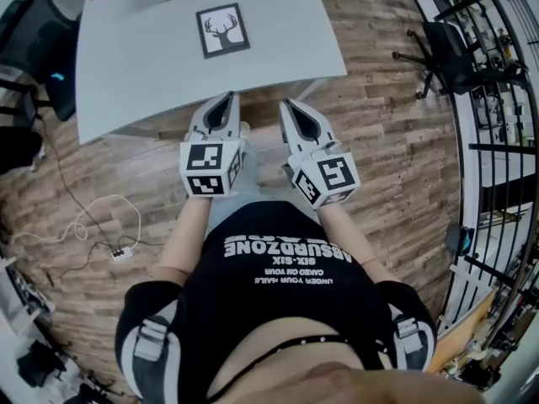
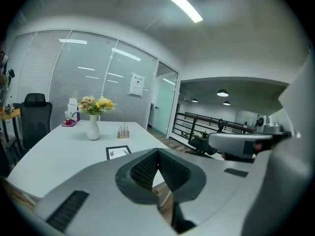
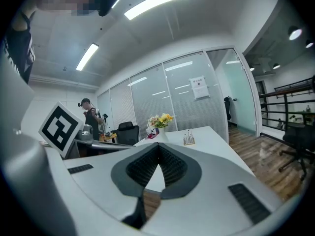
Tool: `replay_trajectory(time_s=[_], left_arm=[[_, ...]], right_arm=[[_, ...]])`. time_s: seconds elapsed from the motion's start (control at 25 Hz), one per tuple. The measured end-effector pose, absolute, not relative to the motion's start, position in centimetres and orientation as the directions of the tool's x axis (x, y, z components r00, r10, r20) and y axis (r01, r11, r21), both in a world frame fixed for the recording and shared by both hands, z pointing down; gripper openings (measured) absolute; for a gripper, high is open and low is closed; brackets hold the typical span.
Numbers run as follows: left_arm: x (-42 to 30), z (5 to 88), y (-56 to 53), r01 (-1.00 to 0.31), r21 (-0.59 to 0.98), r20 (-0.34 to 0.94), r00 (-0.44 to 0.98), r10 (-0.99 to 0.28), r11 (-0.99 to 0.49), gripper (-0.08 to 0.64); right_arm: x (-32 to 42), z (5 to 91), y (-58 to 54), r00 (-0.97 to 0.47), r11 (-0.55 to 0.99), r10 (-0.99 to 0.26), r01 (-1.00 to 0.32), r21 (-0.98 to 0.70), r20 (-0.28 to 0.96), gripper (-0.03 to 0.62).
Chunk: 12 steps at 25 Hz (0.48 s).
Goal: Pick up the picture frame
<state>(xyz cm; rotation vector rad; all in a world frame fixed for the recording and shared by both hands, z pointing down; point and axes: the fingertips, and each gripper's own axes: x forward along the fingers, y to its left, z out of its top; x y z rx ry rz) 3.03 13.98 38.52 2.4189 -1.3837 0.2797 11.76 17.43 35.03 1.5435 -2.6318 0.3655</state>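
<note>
Black-shirted person [image 1: 278, 310] held left gripper [image 1: 226, 101] and right gripper [image 1: 288, 106] side by side at the near edge of the desk [image 1: 126, 66], both clenched and empty. Picture frame [image 1: 223, 30] (antlered deer print) lay flat farther in, untouched; jaws should probably open before reaching its edge.

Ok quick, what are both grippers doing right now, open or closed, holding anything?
Left gripper: closed, holding nothing.
Right gripper: closed, holding nothing.
</note>
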Motion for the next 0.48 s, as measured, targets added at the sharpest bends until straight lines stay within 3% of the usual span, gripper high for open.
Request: replay_trajectory(time_s=[0.48], left_arm=[[0.9, 41.3, 2.6, -0.872, 0.226, 0.397, 0.489, -0.777, -0.434, 0.015]], right_arm=[[9.0, 36.4, 5.2, -0.542, 0.524, -0.803, -0.840, -0.139, 0.248, 0.015]])
